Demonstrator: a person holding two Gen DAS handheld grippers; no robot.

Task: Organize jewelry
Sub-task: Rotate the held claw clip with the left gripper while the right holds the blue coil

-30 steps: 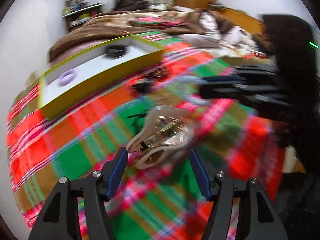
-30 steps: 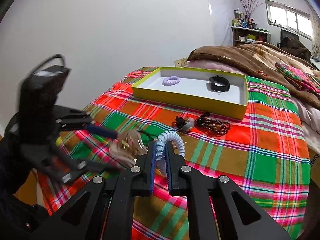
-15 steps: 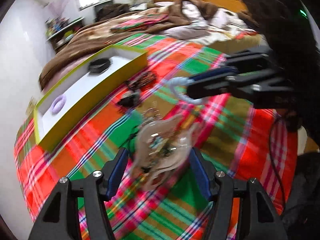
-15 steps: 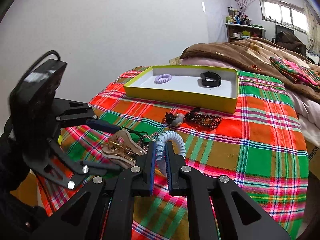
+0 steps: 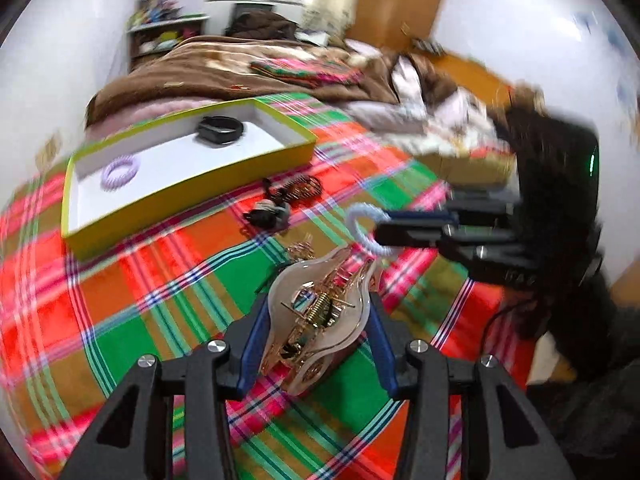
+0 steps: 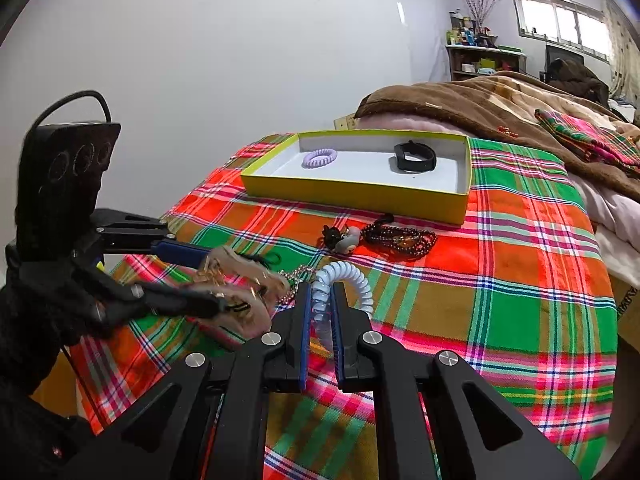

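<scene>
Lower centre of the left wrist view: my left gripper (image 5: 316,320) is closing its jaws around the clear hair claw (image 5: 316,316), whose long axis runs away from the camera, between the pads. My right gripper (image 6: 320,316), just beside it, holds the pale coil hair tie (image 6: 344,280), jaws narrow. Both must travel to the yellow box (image 6: 360,192), toward the upper middle of the right view, beyond the bead bracelet (image 6: 400,238).

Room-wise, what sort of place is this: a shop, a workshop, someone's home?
Most likely a bedroom at home: a bed with a rumpled brown blanket, a cluttered shelf under a window, and a plaid cloth spread with jewelry.
</scene>
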